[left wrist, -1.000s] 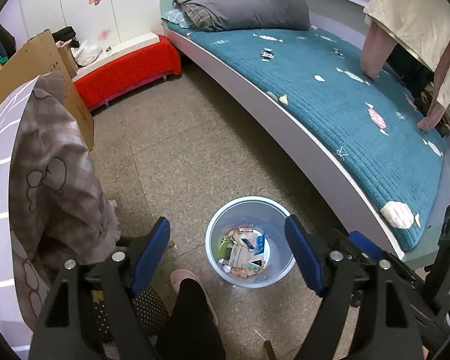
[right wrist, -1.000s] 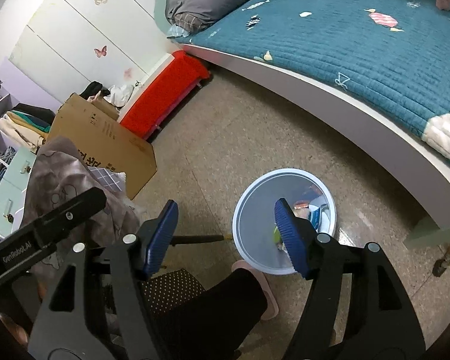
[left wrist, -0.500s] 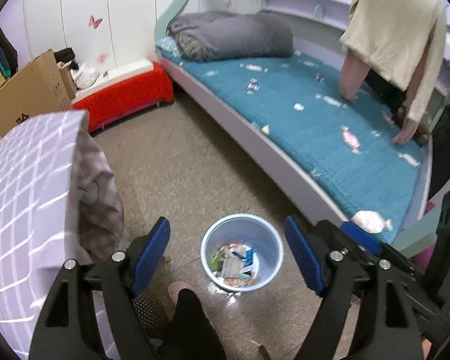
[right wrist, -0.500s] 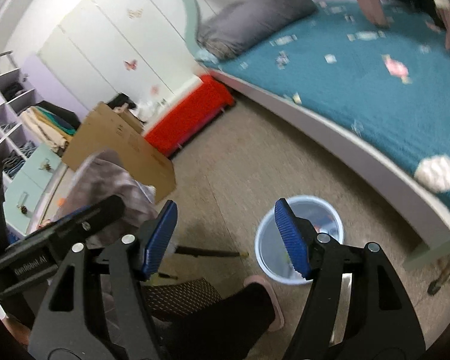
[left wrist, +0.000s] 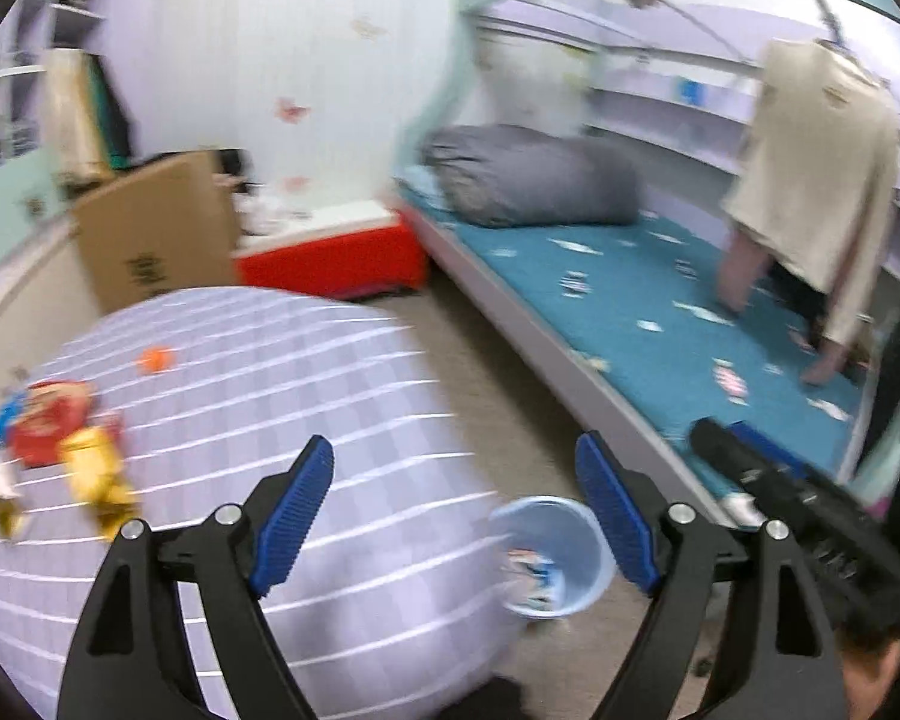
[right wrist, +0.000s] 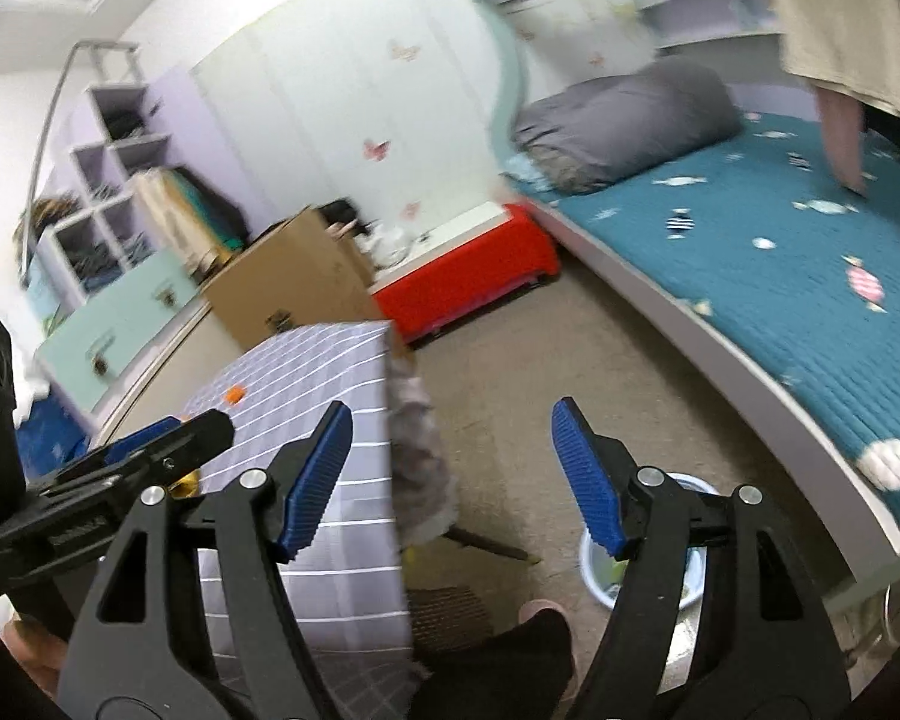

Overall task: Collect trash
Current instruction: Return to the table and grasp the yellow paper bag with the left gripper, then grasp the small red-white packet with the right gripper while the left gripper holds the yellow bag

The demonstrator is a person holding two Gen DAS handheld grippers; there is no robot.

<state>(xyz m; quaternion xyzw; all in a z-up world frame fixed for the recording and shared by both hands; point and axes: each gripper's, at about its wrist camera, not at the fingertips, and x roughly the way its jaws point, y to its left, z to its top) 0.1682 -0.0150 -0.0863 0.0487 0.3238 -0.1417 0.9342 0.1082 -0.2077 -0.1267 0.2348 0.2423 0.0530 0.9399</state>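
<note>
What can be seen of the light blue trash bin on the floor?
The trash bin is a round, light blue bucket that looks like plastic. It stands upright and open on the speckled floor, between the checked tablecloth and the bed frame. Colourful wrappers lie inside it. Nothing grips it.

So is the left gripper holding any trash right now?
No, the left gripper has its blue pads wide apart with nothing between them, and the red and gold wrappers lie off to the side on the checked lilac tablecloth.
</note>
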